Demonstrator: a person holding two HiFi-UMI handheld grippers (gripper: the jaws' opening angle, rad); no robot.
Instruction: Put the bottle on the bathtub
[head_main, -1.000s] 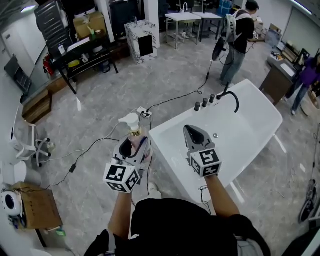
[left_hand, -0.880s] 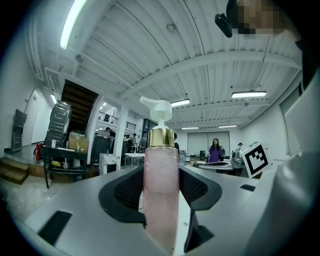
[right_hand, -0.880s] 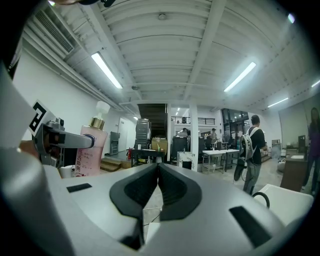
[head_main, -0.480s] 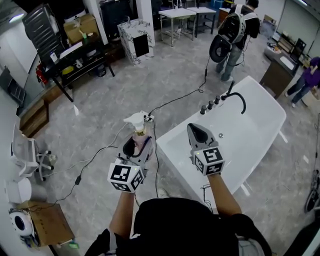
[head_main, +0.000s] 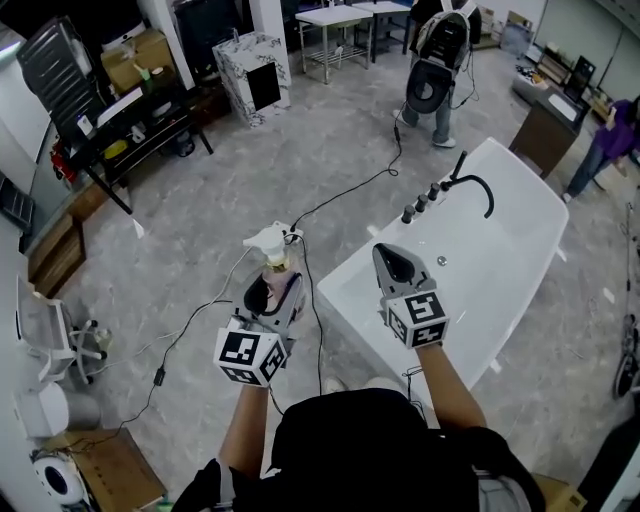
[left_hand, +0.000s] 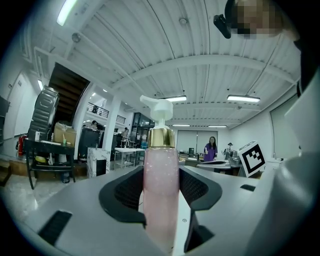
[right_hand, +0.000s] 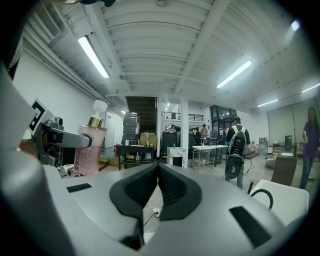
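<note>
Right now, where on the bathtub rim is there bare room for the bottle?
Bare: the bathtub rim along its left side, from the near corner to the taps, and the far end past the faucet. Crowded: the stretch holding taps and faucet.

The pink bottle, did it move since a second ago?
Yes, a little. The bottle in the left gripper has crept forward: its pump top now sits level with the power strip on the floor, not below it.
</note>
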